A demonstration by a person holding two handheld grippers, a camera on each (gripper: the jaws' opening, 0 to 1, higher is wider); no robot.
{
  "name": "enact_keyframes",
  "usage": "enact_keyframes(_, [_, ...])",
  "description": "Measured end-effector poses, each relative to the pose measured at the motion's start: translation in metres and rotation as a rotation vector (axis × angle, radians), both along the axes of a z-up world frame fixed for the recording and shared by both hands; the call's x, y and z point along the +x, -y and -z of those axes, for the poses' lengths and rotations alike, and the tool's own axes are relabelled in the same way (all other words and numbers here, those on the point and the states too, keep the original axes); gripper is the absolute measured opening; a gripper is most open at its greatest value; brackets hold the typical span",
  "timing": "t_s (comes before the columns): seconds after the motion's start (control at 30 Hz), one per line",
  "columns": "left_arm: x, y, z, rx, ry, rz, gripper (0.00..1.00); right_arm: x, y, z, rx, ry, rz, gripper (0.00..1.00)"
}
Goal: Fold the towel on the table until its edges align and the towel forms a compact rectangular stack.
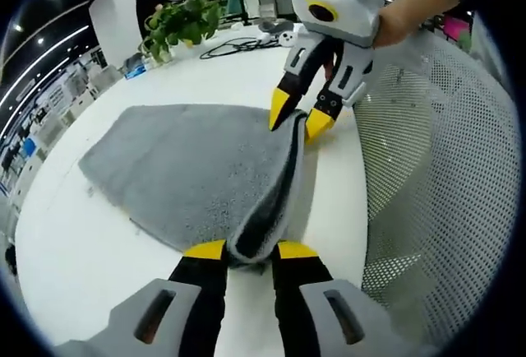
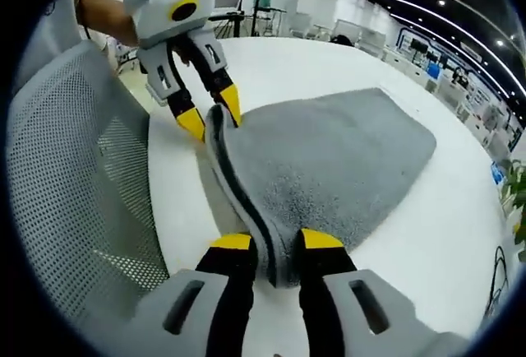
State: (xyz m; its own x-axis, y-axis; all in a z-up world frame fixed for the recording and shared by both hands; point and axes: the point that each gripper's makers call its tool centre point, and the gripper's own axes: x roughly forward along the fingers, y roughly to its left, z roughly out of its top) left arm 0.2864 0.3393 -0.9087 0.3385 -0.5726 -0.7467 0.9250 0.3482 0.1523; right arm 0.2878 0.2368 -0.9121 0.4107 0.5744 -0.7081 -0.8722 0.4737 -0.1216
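I have my left gripper [image 1: 250,249] and my right gripper [image 2: 275,240] each clamped on an end of the raised folded edge of the grey towel [image 1: 189,168], which lies doubled on the white table [image 1: 74,250] beside a white mesh chair [image 1: 444,168].

So there's a big white table [image 1: 90,250] with a rounded edge. A grey towel [image 1: 189,168] lies spread flat on it, one edge lifted off the top. Further back sit a leafy potted plant [image 1: 182,21] and some black cables [image 1: 234,44].
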Motion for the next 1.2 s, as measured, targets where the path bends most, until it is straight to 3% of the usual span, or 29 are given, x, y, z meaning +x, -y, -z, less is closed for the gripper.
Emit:
enact_keyframes(0.23, [0.004,0.006,-0.003,0.059,0.063,0.008,0.13,0.005,0.001,0.001,-0.011,0.02,0.059,0.08])
enact_keyframes(0.57, [0.006,0.007,-0.004,0.064,0.079,-0.01,0.08,0.005,0.002,0.001,-0.061,0.019,0.044,0.06])
enact_keyframes(0.63, [0.004,0.007,-0.005,0.08,0.057,-0.013,0.08,0.004,0.002,0.0,-0.061,-0.001,0.049,0.05])
enact_keyframes(0.73, [-0.001,0.007,-0.004,0.081,0.047,0.005,0.08,-0.002,0.002,0.0,-0.121,-0.002,-0.022,0.05])
enact_keyframes(0.8, [-0.005,0.007,-0.005,0.079,0.036,0.015,0.07,-0.005,0.002,-0.002,-0.121,-0.012,-0.025,0.05])
enact_keyframes(0.9, [-0.011,0.007,-0.007,0.07,0.026,0.02,0.07,-0.009,0.003,-0.008,-0.174,0.043,-0.093,0.05])
enact_keyframes(1.07, [-0.024,0.006,-0.016,0.056,0.016,0.037,0.07,-0.022,0.003,-0.019,-0.153,0.037,-0.089,0.05])
enact_keyframes(1.2, [-0.03,0.005,-0.035,0.04,0.06,0.051,0.07,-0.03,0.002,-0.032,-0.137,0.047,-0.086,0.05])
